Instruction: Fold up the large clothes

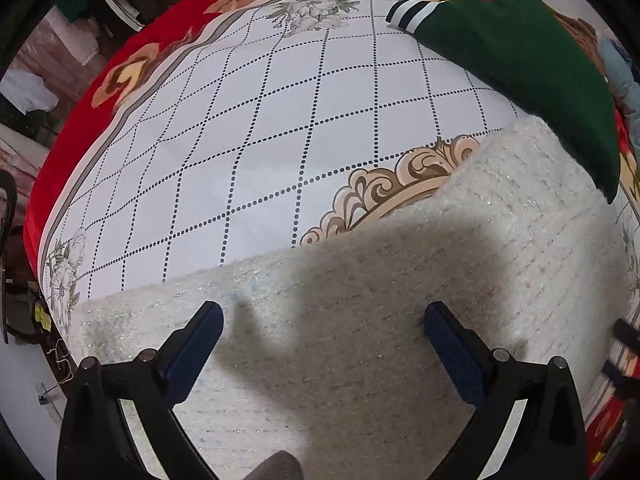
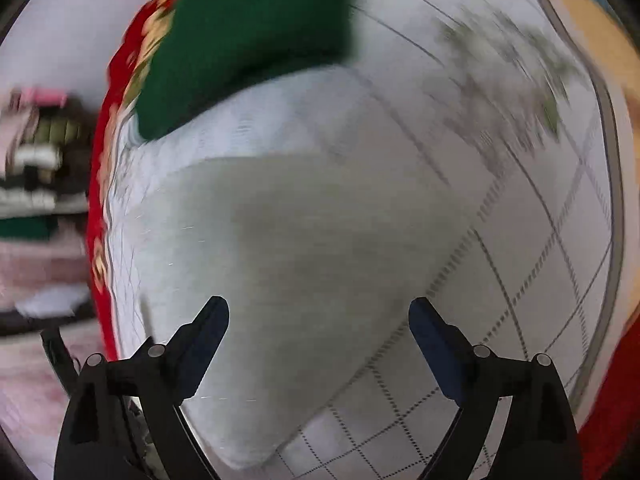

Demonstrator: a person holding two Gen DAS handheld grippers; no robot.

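A fuzzy cream-white knit garment (image 1: 400,300) lies flat on the bed's white quilt with a dotted diamond pattern (image 1: 240,140). My left gripper (image 1: 324,320) is open and empty just above the garment's near part. In the blurred right wrist view the same white garment (image 2: 288,248) lies folded with a corner pointing down. My right gripper (image 2: 319,312) is open and empty above it. A folded dark green garment (image 1: 528,76) with navy and white striped trim lies beyond the white one, overlapping its far edge; it also shows in the right wrist view (image 2: 248,40).
The quilt has a red flowered border (image 1: 80,128) at the bed's edge. Past the edge are stacked clothes and clutter (image 2: 36,168). A light blue item (image 1: 624,72) lies at the far right. A black object (image 1: 626,332) shows at the right edge.
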